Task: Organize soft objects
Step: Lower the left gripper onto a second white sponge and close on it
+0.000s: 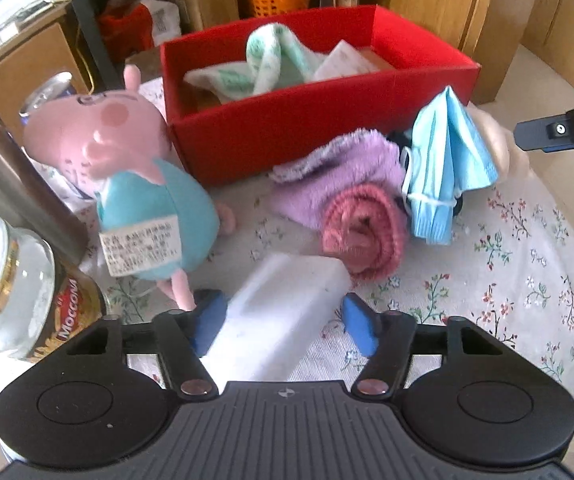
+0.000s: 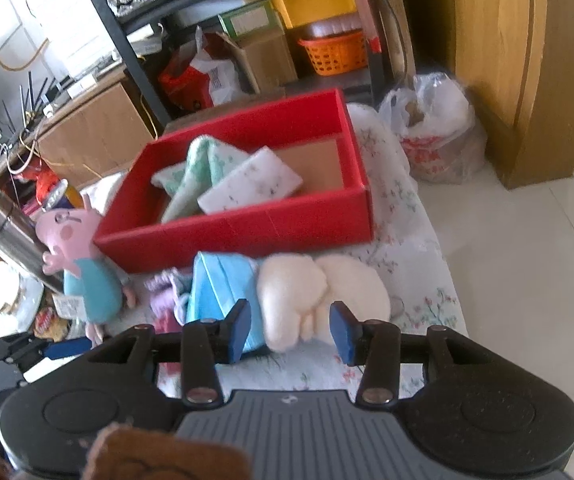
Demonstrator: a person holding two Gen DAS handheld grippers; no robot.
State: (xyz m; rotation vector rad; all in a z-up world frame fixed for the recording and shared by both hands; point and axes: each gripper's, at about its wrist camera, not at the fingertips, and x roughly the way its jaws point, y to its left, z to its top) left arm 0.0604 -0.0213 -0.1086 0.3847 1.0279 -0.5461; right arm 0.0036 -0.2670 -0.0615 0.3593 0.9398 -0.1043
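My left gripper point(image 1: 285, 322) is open over the flowered tablecloth. A blurred white soft pack point(image 1: 283, 312) lies between its blue pads, with a gap on the right side. Beyond it are a rolled pink sock point(image 1: 361, 232), a purple fuzzy cloth point(image 1: 339, 172) and blue face masks point(image 1: 443, 168). A pink pig plush point(image 1: 135, 184) in a teal shirt stands at the left. The red box point(image 1: 295, 128) holds a green-and-white towel point(image 1: 271, 60) and a white pack point(image 2: 251, 180). My right gripper point(image 2: 291, 332) is open just above a cream plush point(image 2: 323, 292), beside the blue masks point(image 2: 219, 284).
A Moccona jar point(image 1: 19, 288), a steel flask point(image 1: 3, 172) and a can point(image 1: 47, 92) crowd the table's left side. The table's edge drops to the tiled floor point(image 2: 527, 260) on the right. A plastic bag point(image 2: 439, 132) and shelves with boxes stand behind.
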